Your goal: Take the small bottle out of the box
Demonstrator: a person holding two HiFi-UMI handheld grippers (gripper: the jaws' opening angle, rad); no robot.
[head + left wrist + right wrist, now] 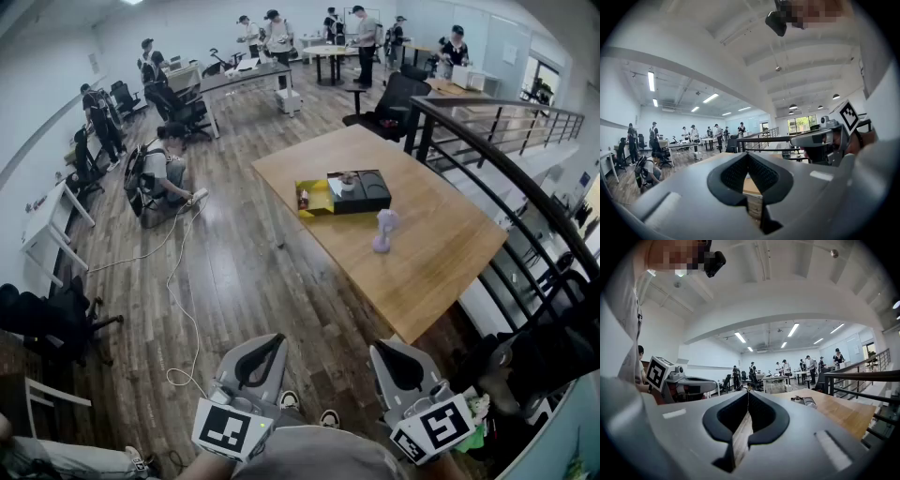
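Counted on one pale wooden desk (441, 253): one flat box, black with a yellow open tray (319, 210), and one lilac upright object (384, 231) standing near the box, not touching it. In the yellow tray, toward its left end: one small brownish bottle (303, 198), too small to make out further. Two grey two-jaw tools low in the head view, both well apart from the desk. For the left tool (277, 339): pressed together at the tips, pinching nothing, touching nothing. For the right tool (379, 349): likewise closed tip to tip, empty, pointing level toward the desk.
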